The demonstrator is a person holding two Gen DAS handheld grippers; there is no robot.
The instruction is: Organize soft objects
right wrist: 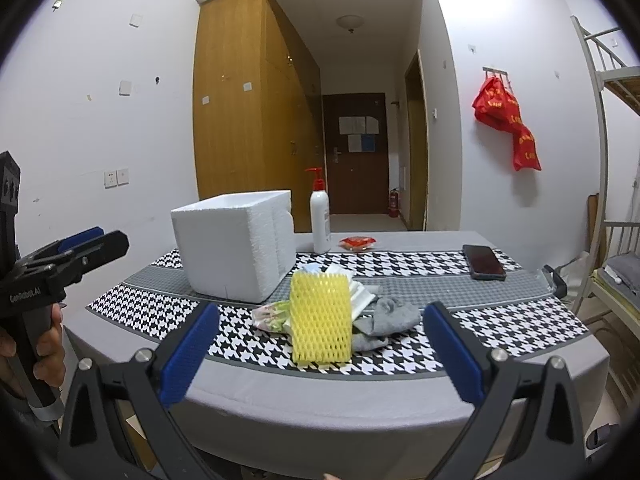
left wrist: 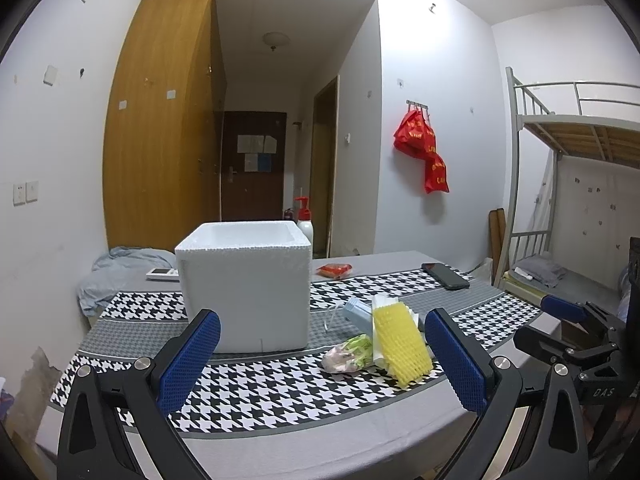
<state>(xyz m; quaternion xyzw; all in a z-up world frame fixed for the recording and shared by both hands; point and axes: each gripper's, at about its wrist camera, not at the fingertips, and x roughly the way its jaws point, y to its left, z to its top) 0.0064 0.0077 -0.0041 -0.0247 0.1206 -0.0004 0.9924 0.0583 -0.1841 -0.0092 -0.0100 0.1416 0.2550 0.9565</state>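
A white foam box point(left wrist: 244, 284) point(right wrist: 234, 246) stands open-topped on the table. Beside it lies a small heap of soft things: a yellow foam net sleeve point(left wrist: 400, 344) point(right wrist: 321, 318), a floral plastic packet point(left wrist: 348, 354) point(right wrist: 272, 314), white folded foam sheets point(right wrist: 362, 294), a pale blue item point(left wrist: 358, 312) and a grey sock point(right wrist: 386, 318). My left gripper point(left wrist: 324, 364) is open and empty, near the table's front edge, facing the box and heap. My right gripper point(right wrist: 320, 360) is open and empty, just short of the yellow sleeve.
A houndstooth cloth point(left wrist: 256, 392) point(right wrist: 520, 320) covers the table. A black phone point(left wrist: 446, 276) point(right wrist: 483, 262), a red snack packet point(left wrist: 334, 270) point(right wrist: 357, 242), a white pump bottle point(right wrist: 320, 218), a remote point(left wrist: 160, 273) and blue-grey fabric point(left wrist: 112, 276) lie farther back. A bunk bed point(left wrist: 576, 184) stands right.
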